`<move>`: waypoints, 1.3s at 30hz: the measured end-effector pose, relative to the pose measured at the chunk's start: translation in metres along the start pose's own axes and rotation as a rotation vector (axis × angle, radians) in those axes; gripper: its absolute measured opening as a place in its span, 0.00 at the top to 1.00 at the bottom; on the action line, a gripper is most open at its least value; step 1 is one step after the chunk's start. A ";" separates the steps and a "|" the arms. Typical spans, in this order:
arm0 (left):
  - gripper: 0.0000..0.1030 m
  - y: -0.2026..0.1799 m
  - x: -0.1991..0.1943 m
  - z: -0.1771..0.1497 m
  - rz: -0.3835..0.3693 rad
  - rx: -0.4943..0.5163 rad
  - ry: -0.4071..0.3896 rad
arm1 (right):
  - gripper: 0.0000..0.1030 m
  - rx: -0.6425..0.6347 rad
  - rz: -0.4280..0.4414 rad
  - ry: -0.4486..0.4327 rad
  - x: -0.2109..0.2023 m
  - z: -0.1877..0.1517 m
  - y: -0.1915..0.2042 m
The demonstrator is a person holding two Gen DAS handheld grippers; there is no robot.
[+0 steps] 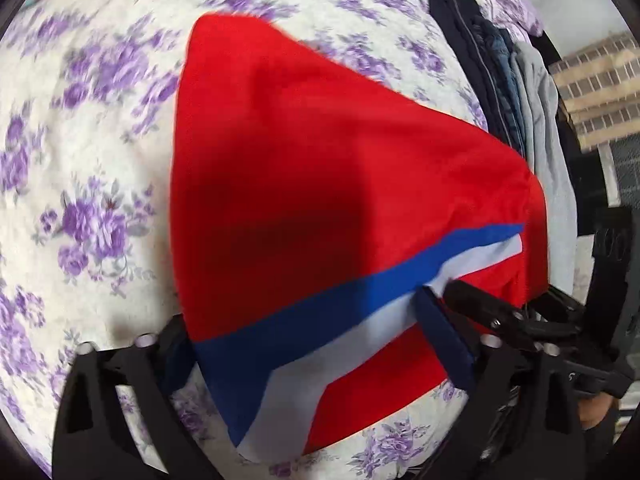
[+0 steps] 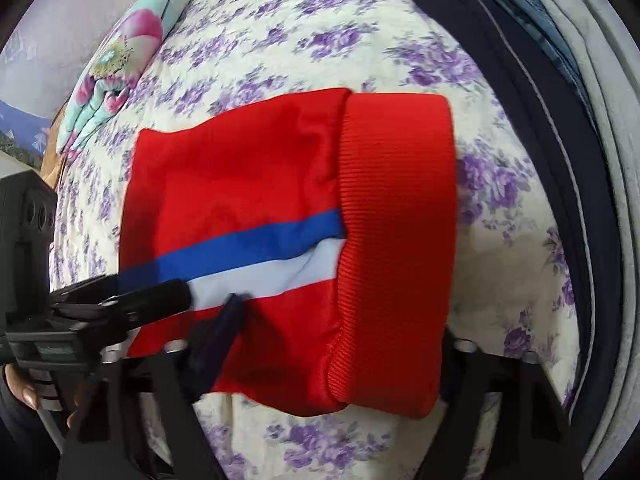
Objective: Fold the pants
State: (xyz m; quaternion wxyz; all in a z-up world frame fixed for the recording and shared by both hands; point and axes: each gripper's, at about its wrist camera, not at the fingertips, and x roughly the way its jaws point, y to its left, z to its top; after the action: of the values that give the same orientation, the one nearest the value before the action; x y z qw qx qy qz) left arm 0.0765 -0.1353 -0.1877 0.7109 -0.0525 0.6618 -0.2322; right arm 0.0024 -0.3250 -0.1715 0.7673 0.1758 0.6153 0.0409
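The red pants (image 1: 320, 152) with a blue and a white stripe lie folded on the floral bedspread (image 1: 80, 160). My left gripper (image 1: 308, 332) points down over their near edge. Its jaws are apart and striped cloth lies between them, unpinched. The right pad (image 1: 444, 340) rests on top of the cloth. In the right wrist view the pants (image 2: 240, 168) end in a ribbed red band (image 2: 396, 220). My right gripper (image 2: 344, 320) straddles that band and the cloth beside it, jaws apart. My left gripper's black finger (image 2: 160, 300) touches the white stripe close by.
A stack of folded dark, denim and grey clothes (image 2: 560, 120) lies along the right side of the bed (image 1: 500, 80). A flowered pillow (image 2: 120, 60) sits at the far left. A window with a building (image 1: 592, 88) is beyond the stack.
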 end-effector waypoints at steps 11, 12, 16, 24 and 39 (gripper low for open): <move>0.73 -0.030 -0.094 0.010 0.055 0.139 -0.228 | 0.69 -0.210 0.081 -0.132 -0.061 0.022 0.069; 0.73 -0.028 -0.106 0.017 0.057 0.131 -0.264 | 0.69 -0.242 0.084 -0.156 -0.065 0.030 0.082; 0.73 -0.009 -0.134 0.043 0.089 0.089 -0.343 | 0.69 -0.287 0.107 -0.197 -0.069 0.065 0.102; 0.48 0.076 -0.078 0.087 0.380 -0.086 -0.264 | 0.27 -0.276 -0.157 -0.223 0.009 0.142 0.112; 0.15 0.091 -0.087 0.045 0.389 -0.216 -0.305 | 0.16 -0.254 -0.141 -0.260 -0.011 0.124 0.117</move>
State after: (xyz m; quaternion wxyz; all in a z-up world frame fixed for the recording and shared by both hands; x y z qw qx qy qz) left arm 0.1424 -0.0306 -0.1372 0.8238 -0.0340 0.5658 -0.0087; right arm 0.1368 -0.2459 -0.1011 0.8574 0.0380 0.5116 0.0412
